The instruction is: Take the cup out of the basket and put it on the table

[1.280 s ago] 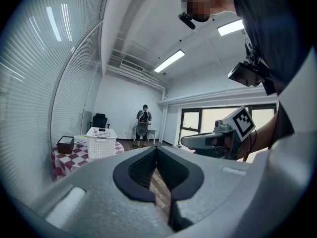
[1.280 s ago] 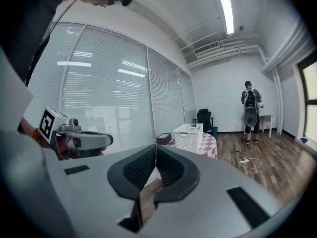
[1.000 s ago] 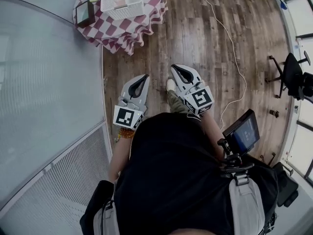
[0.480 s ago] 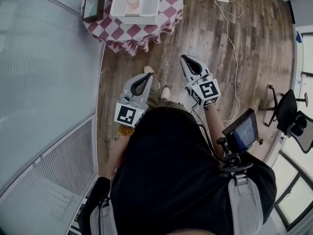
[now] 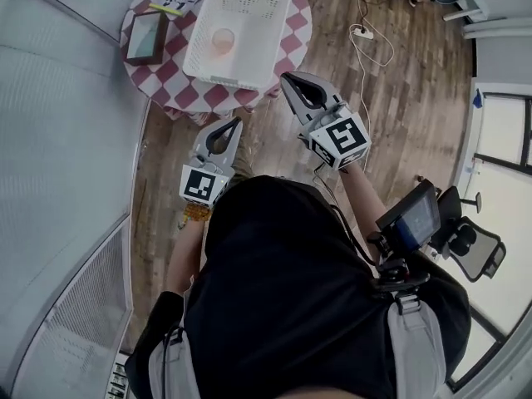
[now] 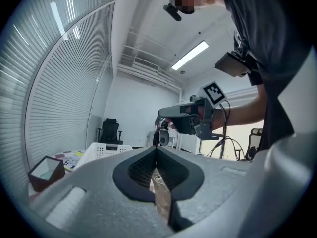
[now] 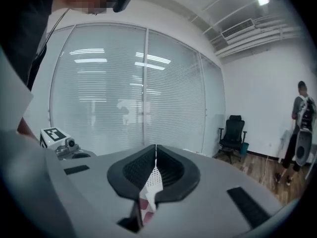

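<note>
Basket (image 5: 249, 11): white, perforated, open on top; stands on the round table (image 5: 162, 66) with a red-and-white checked cloth; one cup lies within it.
Cup (image 5: 223, 40): upright on the basket floor, left of its middle; pale pink, round, mouth facing up; neither gripper touches it.
Dark box (image 5: 144, 37): on the table, left of the basket, apart from it.
Left gripper (image 5: 237, 121): fingers pressed together, nothing between them; short of the table edge.
Right gripper (image 5: 285, 76): fingers together, empty; tip near the basket's closest corner.
</note>
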A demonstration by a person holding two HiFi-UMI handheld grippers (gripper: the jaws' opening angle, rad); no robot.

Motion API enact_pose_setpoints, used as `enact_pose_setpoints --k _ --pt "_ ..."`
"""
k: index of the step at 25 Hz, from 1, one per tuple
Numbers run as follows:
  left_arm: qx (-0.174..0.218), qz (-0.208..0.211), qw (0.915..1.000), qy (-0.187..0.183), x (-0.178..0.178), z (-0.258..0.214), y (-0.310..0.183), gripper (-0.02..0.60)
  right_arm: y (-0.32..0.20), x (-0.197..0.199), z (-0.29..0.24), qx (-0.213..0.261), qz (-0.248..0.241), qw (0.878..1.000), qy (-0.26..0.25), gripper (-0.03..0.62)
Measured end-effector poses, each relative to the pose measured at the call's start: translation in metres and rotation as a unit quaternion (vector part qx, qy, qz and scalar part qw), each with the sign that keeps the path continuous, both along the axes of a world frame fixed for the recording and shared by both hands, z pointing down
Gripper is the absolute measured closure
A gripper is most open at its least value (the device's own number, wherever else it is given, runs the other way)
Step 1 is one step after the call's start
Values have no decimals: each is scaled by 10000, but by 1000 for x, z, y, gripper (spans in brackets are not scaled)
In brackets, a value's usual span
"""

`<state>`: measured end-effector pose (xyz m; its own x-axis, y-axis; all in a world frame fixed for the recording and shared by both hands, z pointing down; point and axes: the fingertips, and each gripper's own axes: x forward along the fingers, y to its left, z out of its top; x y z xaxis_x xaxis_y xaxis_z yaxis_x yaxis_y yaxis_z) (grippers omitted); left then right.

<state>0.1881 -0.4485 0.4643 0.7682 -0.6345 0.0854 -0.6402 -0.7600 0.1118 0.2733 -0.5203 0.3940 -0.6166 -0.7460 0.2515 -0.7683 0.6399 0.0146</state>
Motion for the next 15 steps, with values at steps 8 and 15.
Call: enact_pose_setpoints --k 8,15 --pt "536 -454 9972 244 -42 -17 -108 575 -143 -59 45 -510 -1393 9792 1385 579" --pt "421 -1831 9822 -66 -123 -10 -109 575 -221 -92 167 -2068 -2480 9148 2427 418"
